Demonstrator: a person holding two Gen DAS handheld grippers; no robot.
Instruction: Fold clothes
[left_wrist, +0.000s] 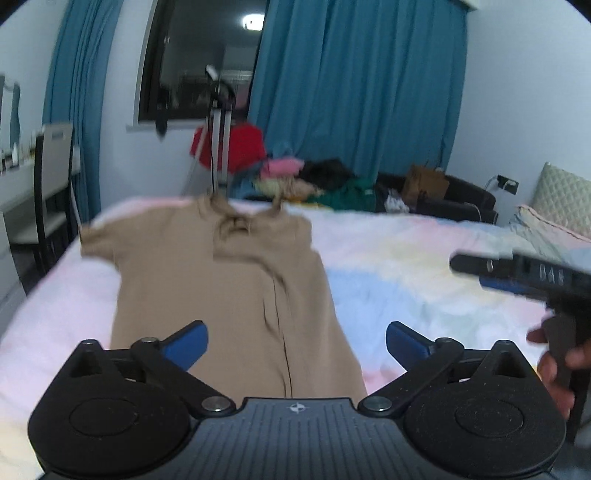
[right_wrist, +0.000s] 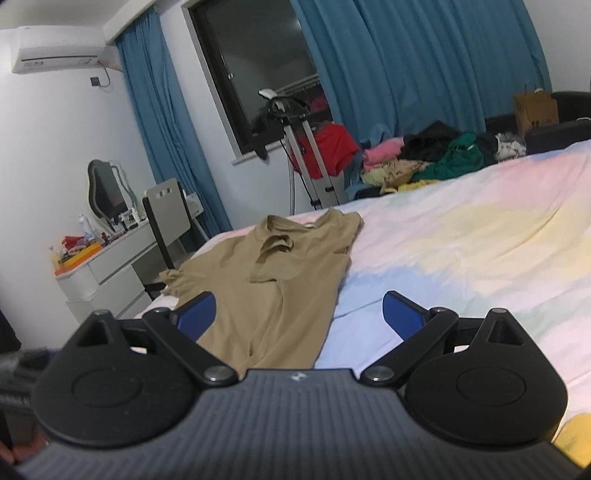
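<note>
From where I sit, the fold looks partly begun — the tan T-shirt (left_wrist: 221, 295) lies on the bed (left_wrist: 406, 266) with its right side already turned in over the body, a long crease running down the middle, while the left sleeve (left_wrist: 96, 240) lies out flat toward the bed's edge. That sleeve side and the bottom-to-top fold are, I judge, what is left (the heap of other clothes (right_wrist: 424, 158) beyond the far edge of the bed suggests more to come).

Going left to right: my left gripper (left_wrist: 295, 345) hangs over the shirt's hem end, jaws spread wide and empty, the cloth running between the blue pads and away from me toward the collar (left_wrist: 236, 221). The left-wrist view is blurred, so I cannot tell whether the pads touch the fabric.

My right gripper (right_wrist: 299, 315) is likewise spread wide, holding nothing. It sits just off the shirt's right edge — its left pad over the tan cloth, its right pad over bare pastel bedding. In the left view it shows well to the right, above the bed, apart from the shirt
</note>
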